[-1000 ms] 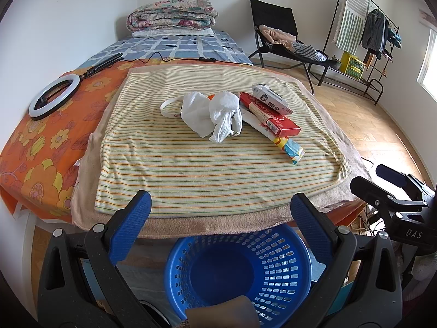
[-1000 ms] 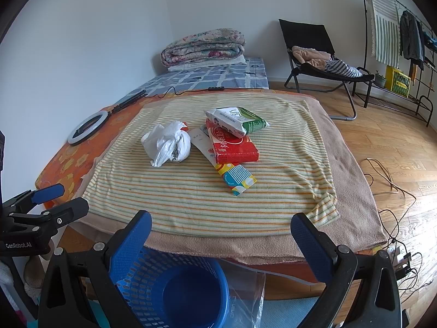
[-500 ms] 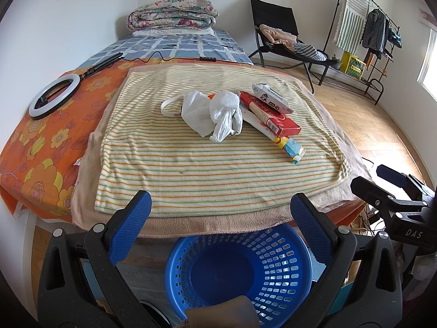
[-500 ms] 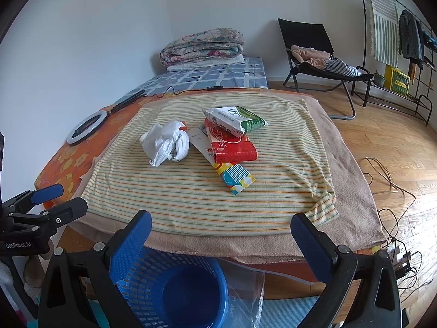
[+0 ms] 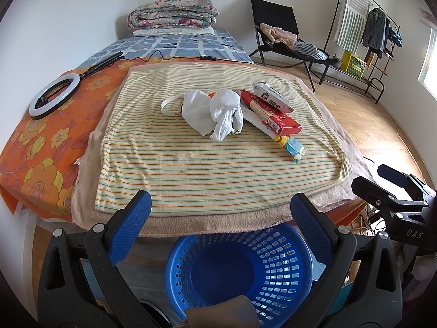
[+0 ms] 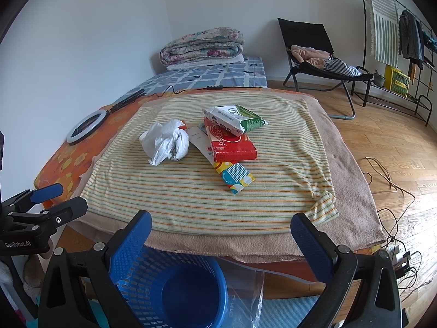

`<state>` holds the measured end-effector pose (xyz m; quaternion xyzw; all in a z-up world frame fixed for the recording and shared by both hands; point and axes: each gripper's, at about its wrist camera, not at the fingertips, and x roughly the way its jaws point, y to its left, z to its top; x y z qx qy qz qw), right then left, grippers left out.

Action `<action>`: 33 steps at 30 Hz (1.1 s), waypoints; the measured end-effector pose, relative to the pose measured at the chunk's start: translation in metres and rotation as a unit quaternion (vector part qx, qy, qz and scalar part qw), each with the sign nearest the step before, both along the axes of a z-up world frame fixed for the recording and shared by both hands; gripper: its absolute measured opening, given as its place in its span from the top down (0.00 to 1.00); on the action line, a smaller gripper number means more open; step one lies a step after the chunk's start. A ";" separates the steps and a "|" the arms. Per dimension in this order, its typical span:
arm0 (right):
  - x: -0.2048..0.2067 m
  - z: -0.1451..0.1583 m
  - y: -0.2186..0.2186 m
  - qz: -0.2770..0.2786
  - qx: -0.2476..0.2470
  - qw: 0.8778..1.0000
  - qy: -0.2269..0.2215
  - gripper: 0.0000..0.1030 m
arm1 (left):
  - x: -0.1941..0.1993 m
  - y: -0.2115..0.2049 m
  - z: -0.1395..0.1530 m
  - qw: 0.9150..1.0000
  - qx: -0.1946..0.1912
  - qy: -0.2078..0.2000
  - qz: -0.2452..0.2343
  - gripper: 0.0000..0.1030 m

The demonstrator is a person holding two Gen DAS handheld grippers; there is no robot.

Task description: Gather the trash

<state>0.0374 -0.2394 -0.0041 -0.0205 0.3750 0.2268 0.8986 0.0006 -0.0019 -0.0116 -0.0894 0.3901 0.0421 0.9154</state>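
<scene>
The trash sits in a loose cluster near the middle of the striped cloth (image 6: 207, 191) that covers the table. A crumpled white plastic bag (image 6: 165, 142) lies at about 9 o'clock in the group. Just to its right is a stack: a green-and-white packet (image 6: 235, 119) on top of a flat red box (image 6: 230, 145), which rests on a long narrow carton (image 6: 226, 168) whose patterned end points toward 5 o'clock. In the left wrist view the same bag (image 5: 215, 110), red box (image 5: 270, 112) and carton (image 5: 289, 145) appear, with a white strap loop (image 5: 170, 105) touching the bag at 9 o'clock.

A blue perforated basket (image 5: 237, 270) stands on the floor at 6 o'clock, just below the table edge.

The left gripper (image 5: 218, 213) and the right gripper (image 6: 221, 232) both hang over the near table edge, fingers spread wide, nothing between them.

A ring light (image 6: 86, 125) lies on the orange flowered cover at 10 o'clock.
</scene>
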 end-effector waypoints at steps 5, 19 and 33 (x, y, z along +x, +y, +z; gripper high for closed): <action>0.000 -0.001 -0.003 -0.001 -0.001 1.000 0.001 0.00 | -0.003 -0.001 -0.003 1.000 0.003 0.004 0.001 0.00; 0.011 -0.005 -0.029 -0.023 0.016 1.000 0.010 0.00 | -0.008 0.016 -0.009 1.000 -0.018 0.020 0.001 0.00; 0.073 0.024 -0.021 -0.032 0.033 0.999 0.028 0.00 | 0.060 0.032 0.016 0.999 -0.026 0.022 -0.004 0.00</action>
